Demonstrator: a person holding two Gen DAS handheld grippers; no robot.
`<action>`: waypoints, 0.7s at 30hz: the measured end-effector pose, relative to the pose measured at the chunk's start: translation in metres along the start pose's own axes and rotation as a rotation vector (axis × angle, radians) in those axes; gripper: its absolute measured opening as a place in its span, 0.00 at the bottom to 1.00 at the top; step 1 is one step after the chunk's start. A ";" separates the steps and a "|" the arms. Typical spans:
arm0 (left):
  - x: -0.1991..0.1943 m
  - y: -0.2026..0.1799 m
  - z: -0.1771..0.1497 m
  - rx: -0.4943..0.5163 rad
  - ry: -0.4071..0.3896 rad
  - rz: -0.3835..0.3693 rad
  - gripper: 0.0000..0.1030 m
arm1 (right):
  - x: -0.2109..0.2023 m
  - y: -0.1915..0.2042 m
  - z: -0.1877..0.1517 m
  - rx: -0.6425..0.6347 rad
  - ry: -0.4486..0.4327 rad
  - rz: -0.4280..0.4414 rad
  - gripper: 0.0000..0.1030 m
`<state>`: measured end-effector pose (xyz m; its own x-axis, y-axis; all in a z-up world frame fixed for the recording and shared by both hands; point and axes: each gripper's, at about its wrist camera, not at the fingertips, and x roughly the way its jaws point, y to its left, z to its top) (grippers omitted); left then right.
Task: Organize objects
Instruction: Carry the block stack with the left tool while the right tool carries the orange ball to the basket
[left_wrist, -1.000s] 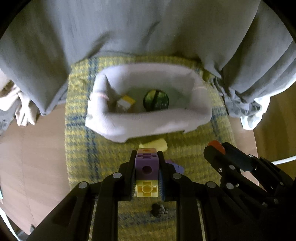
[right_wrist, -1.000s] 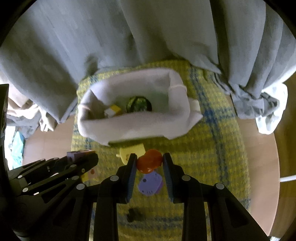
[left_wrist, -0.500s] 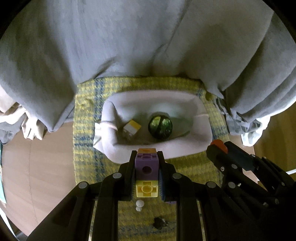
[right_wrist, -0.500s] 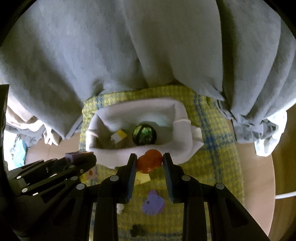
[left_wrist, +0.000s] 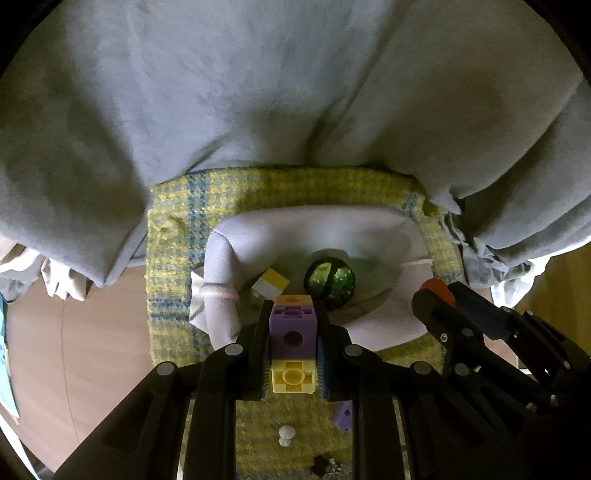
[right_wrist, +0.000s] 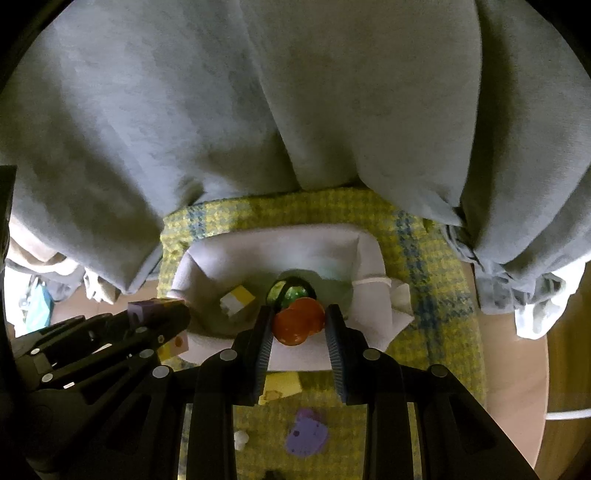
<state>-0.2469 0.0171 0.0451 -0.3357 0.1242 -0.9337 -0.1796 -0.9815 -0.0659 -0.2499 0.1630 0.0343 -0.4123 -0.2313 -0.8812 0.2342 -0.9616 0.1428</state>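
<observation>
Two claws' toys over bin (left_wrist: 388, 236)

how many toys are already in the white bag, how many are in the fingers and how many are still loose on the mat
In the white bag: 2 (green ball, yellow and white block)
Held: 2 (block stack, orange toy)
Loose on the mat: 4 (purple cat face, yellow piece, white bit, dark bit)
Total: 8

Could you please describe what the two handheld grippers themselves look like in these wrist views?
Both the left gripper and right gripper are matte black, angular frames with round silver screw heads. Each has two flat fingers lined with blue ribbed pads. No cables, markings or sleeves are visible.
</observation>
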 end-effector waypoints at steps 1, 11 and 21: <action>0.004 0.000 0.003 0.002 0.007 0.003 0.19 | 0.004 -0.001 0.002 0.003 0.011 0.001 0.28; 0.044 -0.002 0.013 0.018 0.069 0.028 0.20 | 0.045 -0.013 0.007 0.012 0.081 -0.037 0.28; 0.050 0.001 0.009 0.020 0.069 0.043 0.37 | 0.059 -0.016 0.007 0.003 0.112 -0.028 0.28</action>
<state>-0.2718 0.0241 0.0011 -0.2792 0.0710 -0.9576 -0.1850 -0.9826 -0.0189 -0.2841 0.1632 -0.0170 -0.3176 -0.1871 -0.9296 0.2217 -0.9678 0.1190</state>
